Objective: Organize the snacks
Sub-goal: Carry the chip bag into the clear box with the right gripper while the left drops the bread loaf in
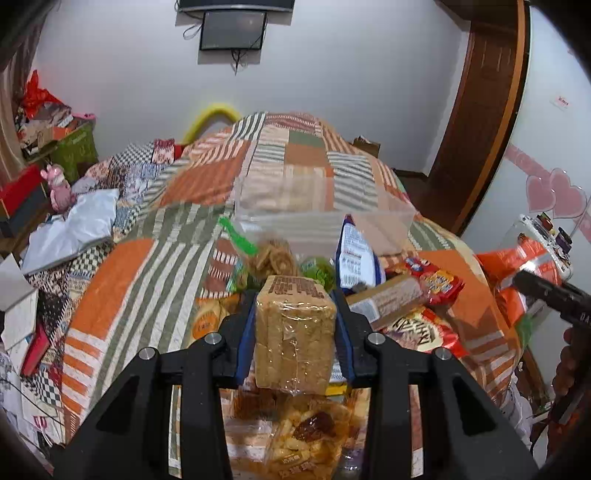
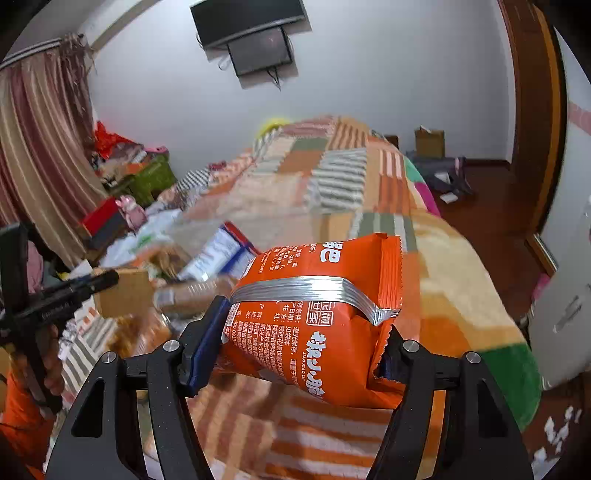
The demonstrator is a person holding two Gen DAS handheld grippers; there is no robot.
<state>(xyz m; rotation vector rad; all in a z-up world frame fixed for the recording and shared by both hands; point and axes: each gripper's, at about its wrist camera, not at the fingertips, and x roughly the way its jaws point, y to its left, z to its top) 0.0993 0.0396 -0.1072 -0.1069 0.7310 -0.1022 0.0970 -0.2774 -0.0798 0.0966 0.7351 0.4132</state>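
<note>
Patchwork quilt [image 1: 207,184] covers bed. Dark wall screen [image 1: 232,29] above. Striped curtain [image 2: 40,147] at left, wooden door [image 1: 484,110] at right. Pink heart decals [image 1: 554,195] on wall.

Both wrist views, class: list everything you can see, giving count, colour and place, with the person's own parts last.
Cracker pack: one, tan, between the left gripper's fingers.
Snack bag: one, orange with a silver seam, between the right gripper's fingers.
Snack pile: several packets, mixed colours, on the quilt.
Clear bin: one, transparent, beyond the pile.
Quilt: one, orange and green patchwork, covering the bed.
Screen: one, black, on the wall.
Left gripper: black, shut on the pack.
Right gripper: black, shut on the bag.
</note>
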